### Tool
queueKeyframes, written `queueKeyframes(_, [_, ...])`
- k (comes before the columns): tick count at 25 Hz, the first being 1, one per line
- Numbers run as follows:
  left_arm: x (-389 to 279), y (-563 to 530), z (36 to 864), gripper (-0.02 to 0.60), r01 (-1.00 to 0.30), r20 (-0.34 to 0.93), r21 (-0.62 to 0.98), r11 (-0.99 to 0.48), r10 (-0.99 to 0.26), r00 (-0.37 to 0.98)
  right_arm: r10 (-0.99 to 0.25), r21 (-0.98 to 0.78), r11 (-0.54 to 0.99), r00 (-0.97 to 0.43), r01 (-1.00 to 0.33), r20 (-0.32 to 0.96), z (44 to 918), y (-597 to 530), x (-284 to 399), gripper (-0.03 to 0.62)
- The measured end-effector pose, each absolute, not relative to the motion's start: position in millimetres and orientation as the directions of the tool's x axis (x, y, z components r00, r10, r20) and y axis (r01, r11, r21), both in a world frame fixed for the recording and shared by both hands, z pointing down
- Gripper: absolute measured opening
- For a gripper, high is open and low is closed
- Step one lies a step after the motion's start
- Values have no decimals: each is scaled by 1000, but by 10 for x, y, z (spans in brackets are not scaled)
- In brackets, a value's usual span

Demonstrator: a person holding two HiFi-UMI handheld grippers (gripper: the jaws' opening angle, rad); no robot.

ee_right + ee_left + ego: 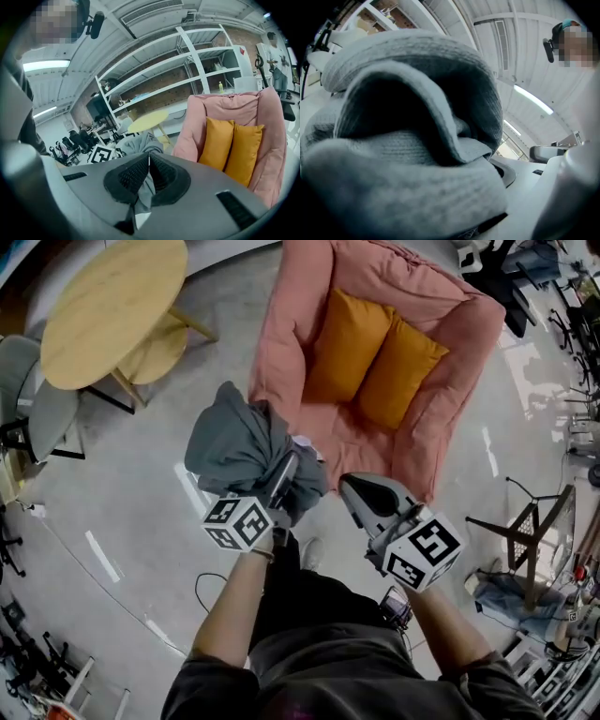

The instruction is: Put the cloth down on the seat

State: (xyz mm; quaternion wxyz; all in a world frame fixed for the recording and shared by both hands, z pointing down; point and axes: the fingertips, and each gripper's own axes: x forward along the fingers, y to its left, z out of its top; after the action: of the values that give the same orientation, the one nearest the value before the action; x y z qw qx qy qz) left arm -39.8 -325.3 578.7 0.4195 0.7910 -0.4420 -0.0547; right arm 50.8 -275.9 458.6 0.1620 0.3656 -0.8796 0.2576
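Clamping cloth (234, 437): left tool (281, 482), right tool (149, 171).

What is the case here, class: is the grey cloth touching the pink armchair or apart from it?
Apart. The right gripper view shows an open gap, with the yellow table behind it, between the grey cloth and the pink armchair.

No legible text, labels, numbers; print on distant shelves (197, 65) perhaps too blurred.

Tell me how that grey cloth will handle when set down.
Likely floppy: the cloth bunches and droops around the left gripper. Probably light, as a gripped bunch holds it up. It should slump on the seat, not roll.
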Motion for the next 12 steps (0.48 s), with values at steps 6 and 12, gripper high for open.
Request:
queueKeyframes(6, [-570,-3502,6513,325,-641,372,762,-88,-750,546,-521,-370,582,-681,-725,515,4934,-2971,403,17])
queueKeyframes(12, [-563,-3587,7023,341,-586,408,810,5,-723,558,-499,-396,569,-685,-721,530,5161,-3070,317,17])
